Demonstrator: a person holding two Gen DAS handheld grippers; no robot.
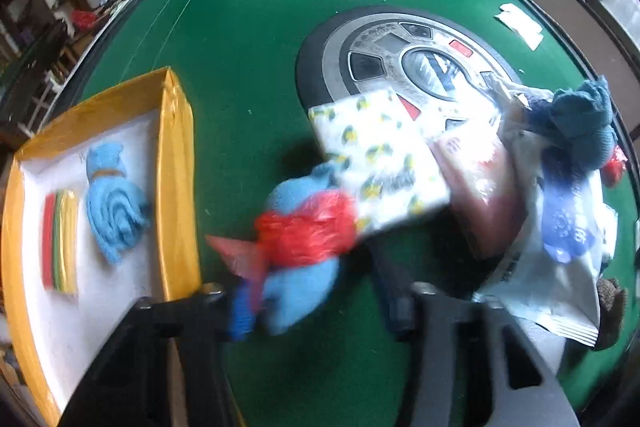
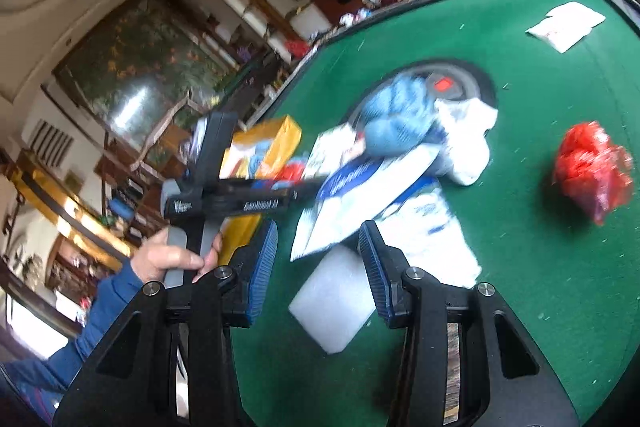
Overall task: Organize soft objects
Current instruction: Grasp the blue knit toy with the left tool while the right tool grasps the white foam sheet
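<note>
Holding: left gripper [image 1: 316, 301] fingers clenched on a blue cloth bundle [image 1: 298, 287] wrapped in red plastic.
Right gripper [image 2: 318, 259]: fingers released, over a white block [image 2: 334, 301].
Tray [image 1: 178, 187]: yellow, on the green bench [image 1: 240, 67].

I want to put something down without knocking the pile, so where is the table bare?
Bare green felt lies between the yellow box and the round centre panel, and beyond the panel to the far edge. More lies around the red bag. The packets and cloths over the panel's near side are crowded.
</note>
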